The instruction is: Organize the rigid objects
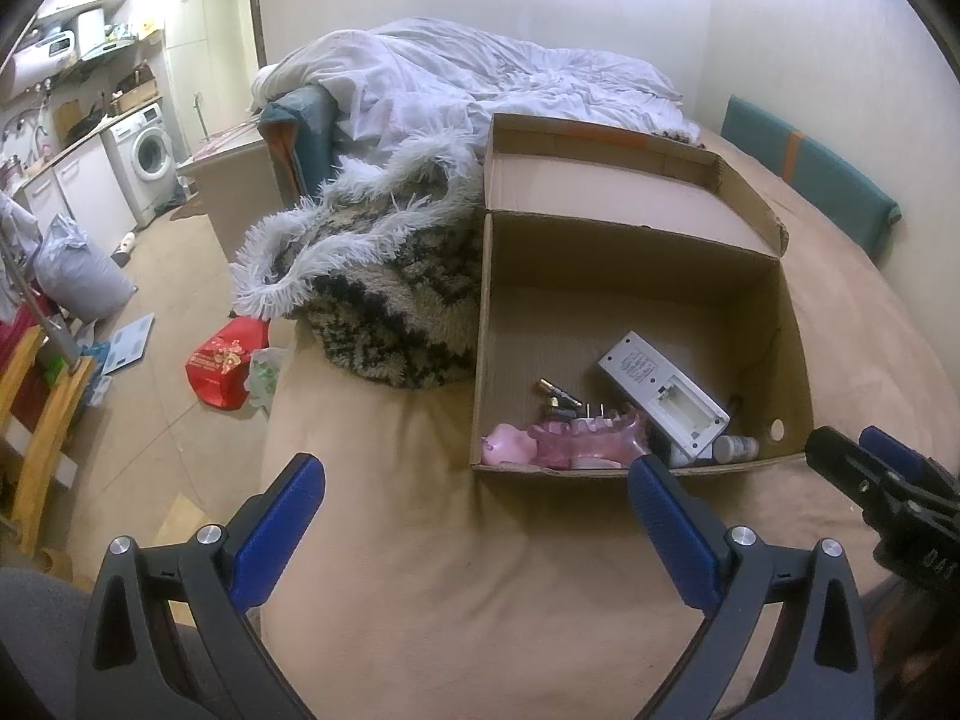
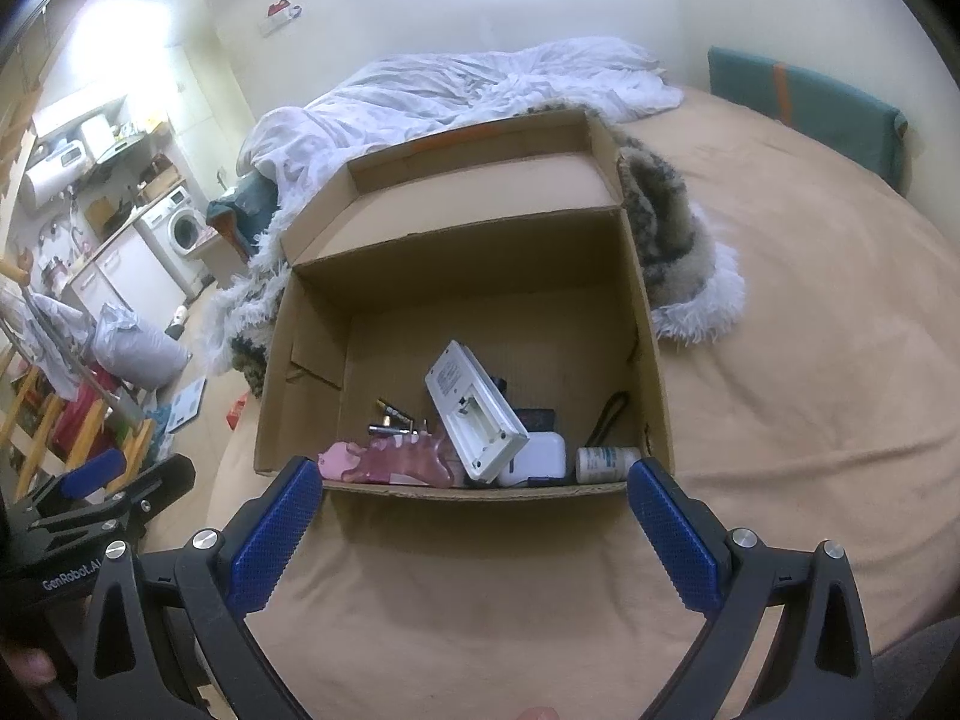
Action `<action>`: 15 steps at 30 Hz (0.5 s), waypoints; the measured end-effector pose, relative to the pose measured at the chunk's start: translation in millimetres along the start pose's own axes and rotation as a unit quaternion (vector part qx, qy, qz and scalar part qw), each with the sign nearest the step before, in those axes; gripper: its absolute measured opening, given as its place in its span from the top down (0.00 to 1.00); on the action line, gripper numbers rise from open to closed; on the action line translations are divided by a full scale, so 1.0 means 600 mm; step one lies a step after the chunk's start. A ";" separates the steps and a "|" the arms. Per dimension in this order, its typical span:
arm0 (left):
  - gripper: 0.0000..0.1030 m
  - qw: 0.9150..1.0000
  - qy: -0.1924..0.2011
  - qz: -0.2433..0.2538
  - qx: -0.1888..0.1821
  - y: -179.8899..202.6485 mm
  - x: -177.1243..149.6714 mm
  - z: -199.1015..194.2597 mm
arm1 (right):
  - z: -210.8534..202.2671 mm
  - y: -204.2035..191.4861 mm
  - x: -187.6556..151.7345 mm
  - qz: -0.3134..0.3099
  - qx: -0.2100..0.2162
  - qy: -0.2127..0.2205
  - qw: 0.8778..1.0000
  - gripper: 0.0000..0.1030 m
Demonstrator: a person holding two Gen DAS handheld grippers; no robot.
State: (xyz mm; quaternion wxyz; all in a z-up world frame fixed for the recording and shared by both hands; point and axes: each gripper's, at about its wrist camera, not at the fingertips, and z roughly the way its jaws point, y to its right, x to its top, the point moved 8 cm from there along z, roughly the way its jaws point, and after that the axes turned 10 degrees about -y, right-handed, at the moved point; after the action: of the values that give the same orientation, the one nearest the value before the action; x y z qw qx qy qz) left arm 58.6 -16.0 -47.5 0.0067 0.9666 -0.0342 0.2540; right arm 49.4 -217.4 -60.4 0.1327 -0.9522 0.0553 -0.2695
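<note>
An open cardboard box (image 1: 792, 354) (image 2: 651, 324) sits on the tan bed. Inside lie a white remote with its battery bay open (image 1: 663, 393) (image 2: 474, 414), loose batteries (image 1: 558, 393) (image 2: 393, 414), a pink plastic toy (image 1: 564, 438) (image 2: 390, 459), a small white bottle (image 1: 738, 449) (image 2: 606, 456) and a white adapter (image 2: 537, 459). My left gripper (image 1: 477, 516) is open and empty, just short of the box's near wall. My right gripper (image 2: 474, 516) is open and empty at the same wall; it also shows at the right edge of the left wrist view (image 1: 864, 468).
A furry black-and-cream blanket (image 1: 384, 276) (image 2: 672, 240) lies against the box's far left side. A white duvet (image 1: 480, 78) is bunched at the bed's head. A teal cushion (image 1: 810, 174) leans on the wall. Bags (image 1: 225, 360) and a wooden rack (image 1: 36, 420) stand on the floor left.
</note>
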 end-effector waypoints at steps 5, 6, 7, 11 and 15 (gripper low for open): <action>0.02 1.000 -0.001 0.000 0.000 0.000 0.000 0.000 | 0.000 0.003 0.001 0.002 0.000 0.000 1.000 0.00; 0.02 1.000 0.000 0.000 0.000 0.000 0.000 0.000 | 0.000 0.003 0.001 0.002 0.000 0.001 1.000 0.00; 0.02 1.000 0.000 0.000 0.000 0.000 0.000 0.000 | 0.000 0.003 0.001 0.002 0.000 0.001 1.000 0.00; 0.02 1.000 -0.001 0.001 0.000 0.000 0.000 0.000 | 0.001 0.003 0.001 0.003 0.000 0.001 1.000 0.00; 0.02 1.000 0.000 0.001 -0.001 -0.001 0.000 0.000 | 0.000 0.004 0.001 0.003 -0.001 0.002 1.000 0.00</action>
State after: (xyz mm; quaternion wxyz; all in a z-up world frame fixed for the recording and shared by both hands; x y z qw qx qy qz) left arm 58.2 -15.5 -47.4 0.0072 0.9666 -0.0358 0.2535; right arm 49.8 -219.7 -60.8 0.1328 -0.9517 0.0582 -0.2707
